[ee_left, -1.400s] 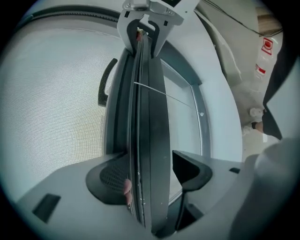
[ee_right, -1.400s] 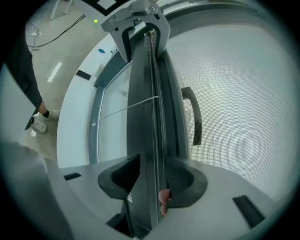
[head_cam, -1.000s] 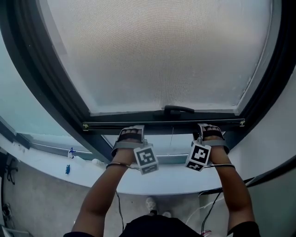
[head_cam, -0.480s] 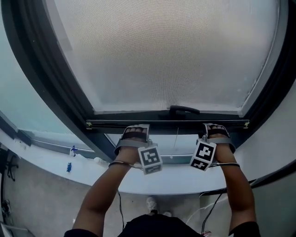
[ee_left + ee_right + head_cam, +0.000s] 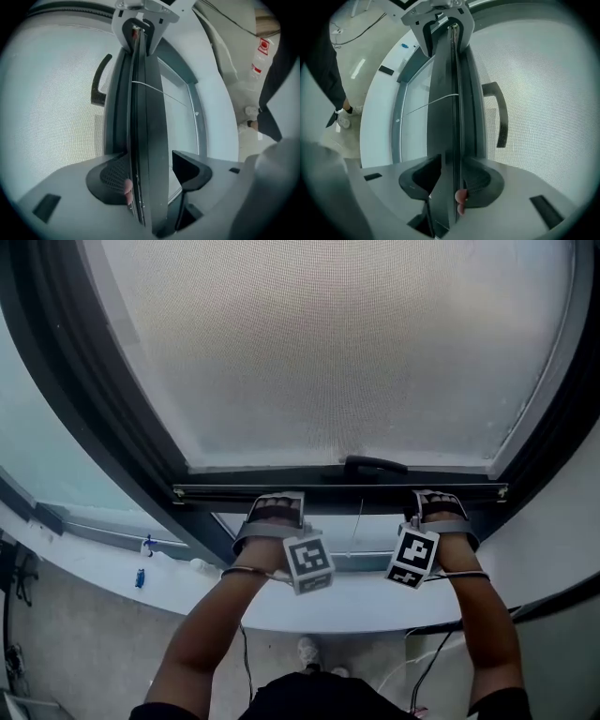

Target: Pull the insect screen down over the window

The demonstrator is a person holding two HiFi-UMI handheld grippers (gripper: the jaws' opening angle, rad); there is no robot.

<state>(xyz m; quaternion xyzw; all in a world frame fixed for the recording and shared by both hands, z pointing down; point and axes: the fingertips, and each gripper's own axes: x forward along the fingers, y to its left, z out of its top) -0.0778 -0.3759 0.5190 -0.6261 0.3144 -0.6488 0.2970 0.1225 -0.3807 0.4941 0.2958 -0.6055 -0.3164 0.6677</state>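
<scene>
The insect screen (image 5: 337, 352), a pale mesh, fills nearly the whole opening inside the dark window frame (image 5: 84, 399) and reaches most of the way down. A narrow strip of bare glass (image 5: 380, 529) shows between it and the white sill (image 5: 356, 601). Along the mesh's lower edge runs the dark bottom bar (image 5: 225, 493), spanning the frame from side to side. Set against the picture from a second ago, the bar sits at the same height above the sill and both hands hold the same spots on it; only the whole view has slid slightly sideways. The right gripper (image 5: 451, 177) is clamped across the bar to the right of centre, one pad on the mesh side and the other jaw on the room side, and its jaws have just been closing a little further on it. The left gripper (image 5: 150, 168) straddles the bar to the left of centre: its mesh-side pad lies against the bar, while the other jaw stands just beside it with a thin pale sliver between, so it is not pinching. A curved black handle (image 5: 373, 465) sits on the bar between the two grippers. A thin pull cord (image 5: 356, 521) hangs below it. A small blue object (image 5: 138, 579) lies far left on the sill.
</scene>
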